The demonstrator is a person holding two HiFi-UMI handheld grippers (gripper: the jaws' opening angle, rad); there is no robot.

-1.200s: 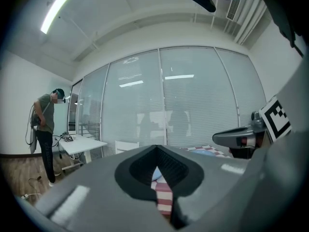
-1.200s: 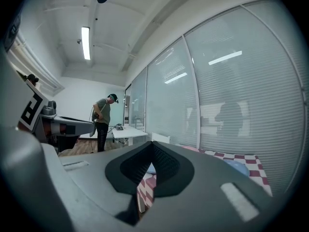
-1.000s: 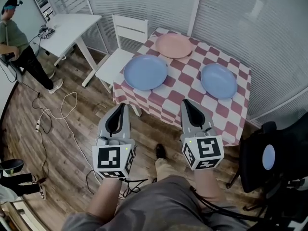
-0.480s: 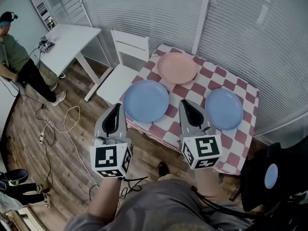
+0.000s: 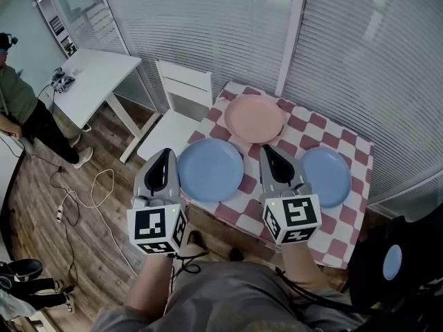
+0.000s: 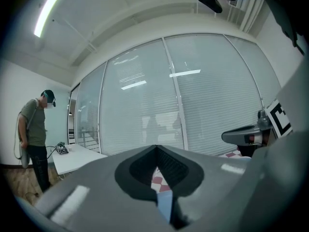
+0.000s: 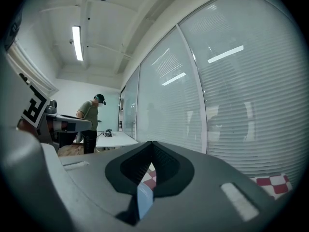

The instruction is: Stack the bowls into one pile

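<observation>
Three shallow bowls lie apart on a red-and-white checked table [image 5: 349,147]: a pink bowl [image 5: 256,118] at the back, a large blue bowl [image 5: 210,169] at the front left, and a smaller blue bowl [image 5: 327,176] at the right. My left gripper [image 5: 168,152] hovers just left of the large blue bowl, shut and empty. My right gripper [image 5: 267,148] hangs between the two blue bowls, also shut and empty. In the left gripper view the jaws [image 6: 157,147] meet at the tip; a strip of blue bowl [image 6: 164,208] shows under them. The right gripper [image 7: 152,142] looks the same.
A white chair [image 5: 181,99] stands against the table's left side. Further left is a white desk [image 5: 97,64], with a person [image 5: 17,106] beside it. Cables [image 5: 76,185] trail over the wooden floor. A black chair [image 5: 394,261] is at the lower right. Blinds cover the windows behind.
The table has come nearer and lower in the head view. Both grippers now reach over its front edge beside the large blue bowl, still shut.
</observation>
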